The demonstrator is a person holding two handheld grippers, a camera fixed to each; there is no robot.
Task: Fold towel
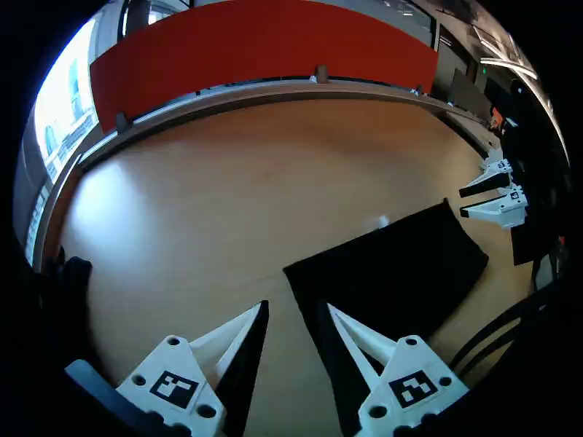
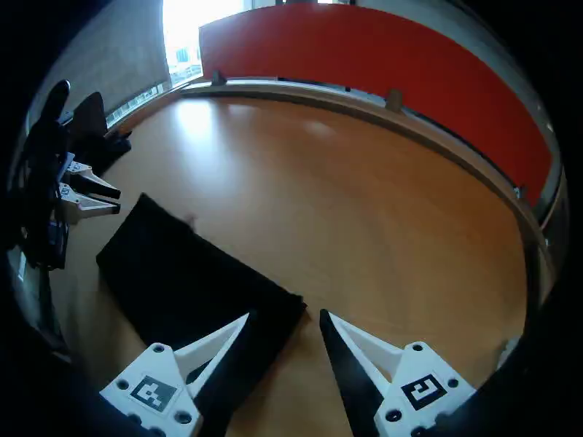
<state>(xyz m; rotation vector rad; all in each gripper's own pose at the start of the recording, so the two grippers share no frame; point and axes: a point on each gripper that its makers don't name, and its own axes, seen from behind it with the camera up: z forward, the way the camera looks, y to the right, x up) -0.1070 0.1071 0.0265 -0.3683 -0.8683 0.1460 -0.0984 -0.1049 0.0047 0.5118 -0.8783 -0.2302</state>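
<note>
Black towel (image 1: 393, 269) is lying flat as a rectangle on the wooden table (image 1: 218, 189), lower right in the left gripper view and lower left in the right gripper view, loose on bare wood, not sitting in any basket or tray. Left gripper (image 1: 291, 306) and right gripper (image 2: 286, 315) are both gaping wide, holding nothing. Likely best: each pinching one near corner, lifting together, keeping the edge level.

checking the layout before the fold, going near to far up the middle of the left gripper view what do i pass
left gripper, open → black towel lying flat → bare wooden table → red partition behind the table's far edge
</note>
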